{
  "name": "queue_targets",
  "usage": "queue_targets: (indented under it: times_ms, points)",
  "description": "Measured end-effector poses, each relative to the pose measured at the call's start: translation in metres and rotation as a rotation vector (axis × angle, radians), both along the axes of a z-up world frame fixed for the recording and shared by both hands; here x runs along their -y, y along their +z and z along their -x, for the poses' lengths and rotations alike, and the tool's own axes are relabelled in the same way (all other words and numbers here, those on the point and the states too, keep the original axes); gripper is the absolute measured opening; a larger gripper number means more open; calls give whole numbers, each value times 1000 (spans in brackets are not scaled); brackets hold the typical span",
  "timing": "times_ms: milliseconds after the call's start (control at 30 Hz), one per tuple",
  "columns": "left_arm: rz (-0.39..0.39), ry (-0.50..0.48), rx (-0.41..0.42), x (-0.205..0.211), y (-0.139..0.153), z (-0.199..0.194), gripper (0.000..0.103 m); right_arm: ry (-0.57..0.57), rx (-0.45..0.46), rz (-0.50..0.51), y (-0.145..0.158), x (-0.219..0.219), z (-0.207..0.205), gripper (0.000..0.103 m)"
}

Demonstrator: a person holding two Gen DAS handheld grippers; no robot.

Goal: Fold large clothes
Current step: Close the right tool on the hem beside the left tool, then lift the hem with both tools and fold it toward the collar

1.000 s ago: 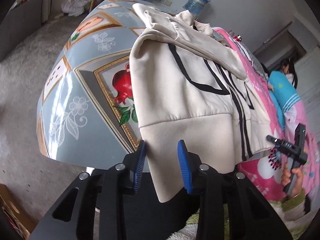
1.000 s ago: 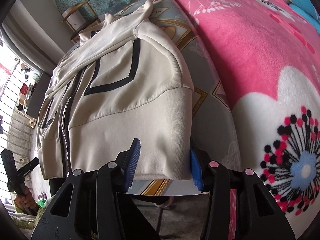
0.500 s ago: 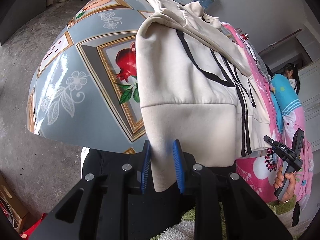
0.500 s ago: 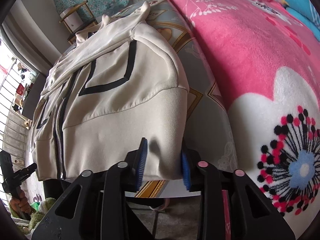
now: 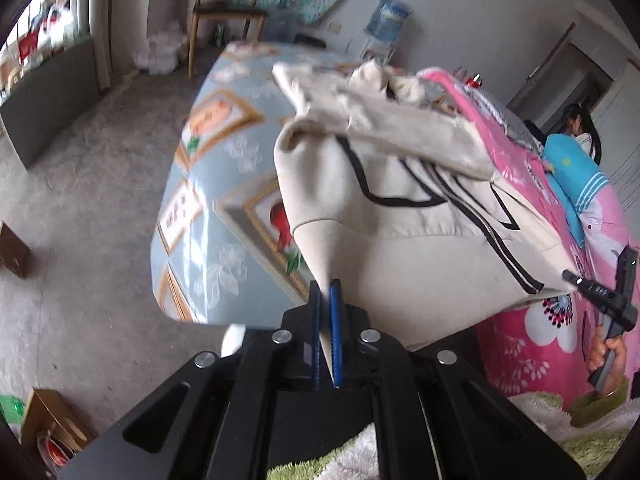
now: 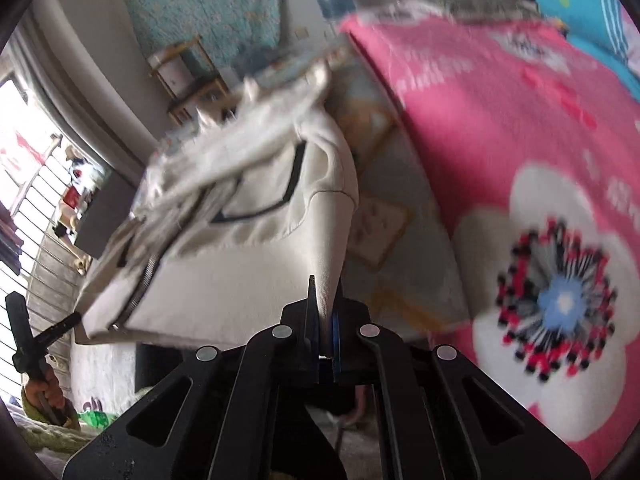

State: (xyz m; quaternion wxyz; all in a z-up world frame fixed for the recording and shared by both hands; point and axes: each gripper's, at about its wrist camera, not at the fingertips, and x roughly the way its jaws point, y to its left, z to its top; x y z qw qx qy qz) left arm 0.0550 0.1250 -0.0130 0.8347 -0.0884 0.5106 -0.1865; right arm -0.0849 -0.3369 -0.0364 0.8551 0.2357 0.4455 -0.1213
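In our left gripper (image 5: 326,332) the blue fingers (image 5: 335,320) have just been closing and now pinch one bottom corner of the cream jacket (image 5: 416,256). In our right gripper (image 6: 325,330) the fingers (image 6: 311,312) have likewise just been closing and clamp the other hem corner. We count one jacket, with black trim lines and a front zipper, its hem raised off the table (image 5: 200,248) toward 6 o'clock while its blurred upper part lies toward 12 o'clock. At 3 o'clock lies one pink floral blanket (image 6: 520,140).
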Motion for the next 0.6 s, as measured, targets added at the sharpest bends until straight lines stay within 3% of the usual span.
queue_targets:
  times_ms: [100,167,233,367,400,500,533,600]
  points:
    - [-14,-27,-62,5,-18,3,4,-29,-34,-71,-22,7,4,4]
    - [-61,-44,-25,9,-9,8,4,-24,-15,-26,-8,0,7,4]
    - [-74,-40,-38,6,-12,6,5,-14,-32,-18,-6,0,6,5]
    - [-141,-68,-166,3,-43,-6,9,11,-198,-2,-41,5,-7,16]
    - [-163,-69,-165,0,-42,-6,11,19,-207,13,-41,5,-7,17]
    - [-149,-48,-88,-14,-21,-6,32,25,-167,89,-19,7,-5,48]
    - [-138,-34,-59,-18,-15,-9,39,18,-148,115,-11,10,-6,51]
    - [-127,0,-1,-21,-4,-24,41,12,-110,143,2,19,-17,51]
